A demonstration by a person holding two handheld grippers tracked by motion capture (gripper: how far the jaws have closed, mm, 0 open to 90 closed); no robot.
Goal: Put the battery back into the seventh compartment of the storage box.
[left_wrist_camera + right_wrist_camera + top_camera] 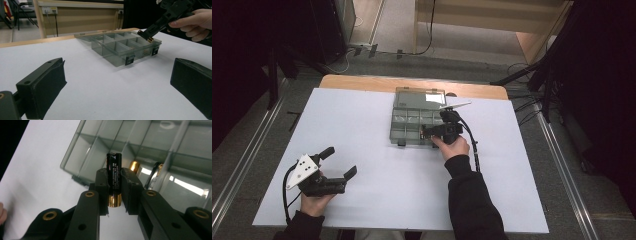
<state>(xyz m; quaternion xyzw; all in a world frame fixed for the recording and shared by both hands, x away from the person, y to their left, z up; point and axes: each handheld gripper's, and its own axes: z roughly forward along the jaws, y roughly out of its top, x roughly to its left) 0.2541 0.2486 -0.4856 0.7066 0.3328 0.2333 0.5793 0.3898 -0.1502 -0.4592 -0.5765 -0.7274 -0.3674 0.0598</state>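
There are two tongs. The left tongs (340,162) sit low on the tabletop (372,125) near the person's side, with the jaws wide apart and nothing in them. The right tongs (428,132) are over the front right part of the box (417,117) and are clamped on one battery (114,177). The battery is black with a gold end, and it sits upright between the two jaws in the right gripper view.

There is one clear grey box with many little rooms inside. Its lid (419,94) lies open at the far side. Two black clips (130,60) are on its front wall. In the right gripper view, two more batteries (134,166) lie in the box behind the held one.

The tabletop is white, with a bare wood edge (362,82) at the far end. Around it the floor (257,150) is grey, with cables (524,107) on it, and a wood bench (82,15) stands at the back.

The sides of the room are dark and hard to see. The second battery in the box is partly behind a divider wall. I cannot count all the little rooms.
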